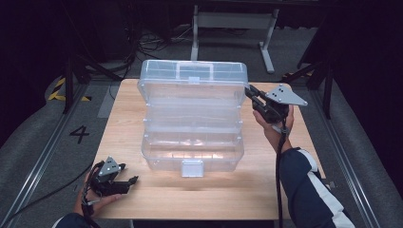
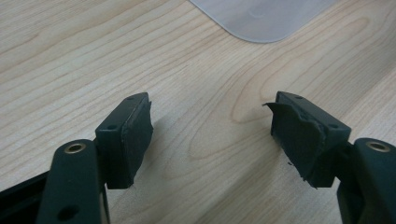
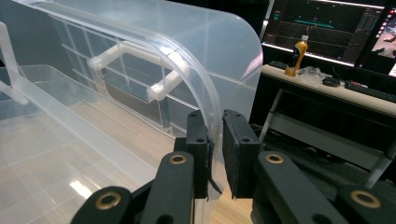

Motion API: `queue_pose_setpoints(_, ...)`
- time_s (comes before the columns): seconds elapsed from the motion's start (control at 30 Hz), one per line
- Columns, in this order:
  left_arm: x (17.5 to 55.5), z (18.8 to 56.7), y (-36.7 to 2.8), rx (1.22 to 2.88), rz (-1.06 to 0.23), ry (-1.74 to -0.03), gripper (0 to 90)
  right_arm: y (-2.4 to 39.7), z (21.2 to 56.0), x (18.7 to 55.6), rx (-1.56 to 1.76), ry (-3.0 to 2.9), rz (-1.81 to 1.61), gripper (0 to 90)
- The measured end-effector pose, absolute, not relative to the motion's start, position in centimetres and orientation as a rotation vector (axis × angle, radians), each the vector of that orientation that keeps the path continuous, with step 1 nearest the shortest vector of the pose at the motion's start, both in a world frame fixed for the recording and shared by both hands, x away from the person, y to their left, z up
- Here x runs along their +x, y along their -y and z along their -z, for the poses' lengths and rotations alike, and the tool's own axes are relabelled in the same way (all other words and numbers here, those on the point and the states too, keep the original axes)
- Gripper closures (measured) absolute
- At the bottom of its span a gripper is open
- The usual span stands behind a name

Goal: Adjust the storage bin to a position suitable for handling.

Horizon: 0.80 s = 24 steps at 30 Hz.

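Clear plastic box (image 1: 192, 142): centre of table (image 1: 142, 199), lid (image 1: 192, 78) raised. Right gripper (image 1: 250, 93) clamped on the lid's rim; hold firm, swing slowly about the hinge. Left gripper (image 1: 133, 179): jaws apart, empty, near the table's front-left edge.

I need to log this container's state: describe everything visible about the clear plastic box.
The clear plastic storage box stands open in the middle of the wooden table. Its lid, with a moulded handle and dividers, is raised at the back. A latch tab hangs at the front. The right gripper is shut on the lid's right edge.
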<state>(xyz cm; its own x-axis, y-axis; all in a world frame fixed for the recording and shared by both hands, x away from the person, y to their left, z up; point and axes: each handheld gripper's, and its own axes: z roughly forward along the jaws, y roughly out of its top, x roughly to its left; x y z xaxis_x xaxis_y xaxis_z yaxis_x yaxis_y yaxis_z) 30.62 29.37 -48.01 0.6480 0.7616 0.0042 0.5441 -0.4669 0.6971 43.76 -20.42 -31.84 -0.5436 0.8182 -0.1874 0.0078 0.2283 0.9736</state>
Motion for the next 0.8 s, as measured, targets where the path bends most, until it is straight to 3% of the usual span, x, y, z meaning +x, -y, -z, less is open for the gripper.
queue_pose_setpoints(0.8, 30.7, 48.1, -29.4, 2.186, -0.403, -1.018, 25.9, 20.4, 31.0, 46.0, 0.822, -1.787, -1.411, 83.3)
